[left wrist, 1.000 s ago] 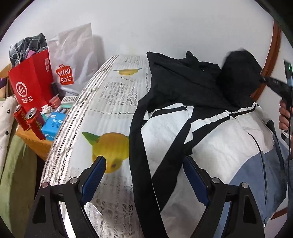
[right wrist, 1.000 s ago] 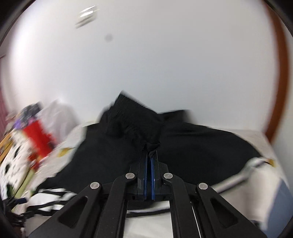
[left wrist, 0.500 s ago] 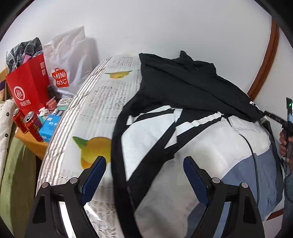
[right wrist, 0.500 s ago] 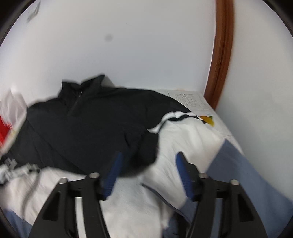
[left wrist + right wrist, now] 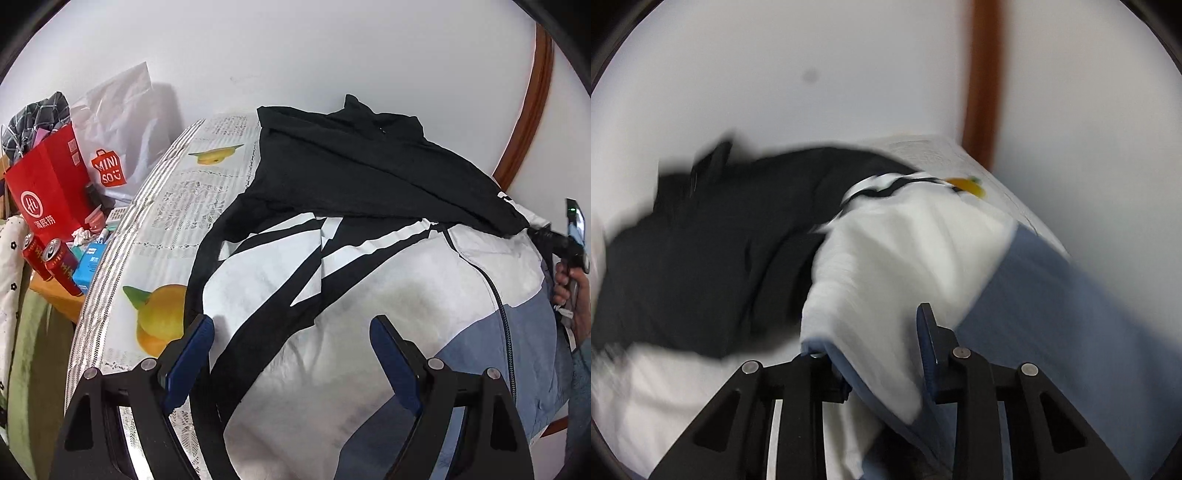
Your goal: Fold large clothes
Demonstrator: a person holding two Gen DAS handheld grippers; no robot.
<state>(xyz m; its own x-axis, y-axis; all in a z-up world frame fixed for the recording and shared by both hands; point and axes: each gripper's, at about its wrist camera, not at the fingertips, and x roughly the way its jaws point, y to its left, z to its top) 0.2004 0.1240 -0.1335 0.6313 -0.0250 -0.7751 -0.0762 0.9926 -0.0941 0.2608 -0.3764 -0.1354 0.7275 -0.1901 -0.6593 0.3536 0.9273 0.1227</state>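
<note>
The jacket [image 5: 369, 280] lies spread over the surface [image 5: 177, 206], which wears a lemon-print cloth. Its black upper part sits toward the wall and its white and blue lower panels face the viewer. One black sleeve [image 5: 399, 173] already lies folded across the chest, its cuff ending at the garment's right edge. That looks like the only fold made so far (the body is otherwise flat and full width), so I judge the task to be at an early stage: the other sleeve, the sides and the final halving all remain.

The left tongs [image 5: 291, 354] hover above the white front panel with jaws wide apart and nothing between them. The black stripe of the garment runs just under the left jaw.

The right tongs [image 5: 875, 354] are at the jacket's right side, seen in the left wrist view [image 5: 565, 247] just beyond the folded cuff, carried by a hand [image 5: 572, 291]. Their jaws have just been closing, and a bunched fold of white and blue cloth [image 5: 886, 280] now sits between them. The picture is blurred, so I cannot tell whether the pads already press on it.

Next comes, I judge, lifting this right edge inward.
</note>
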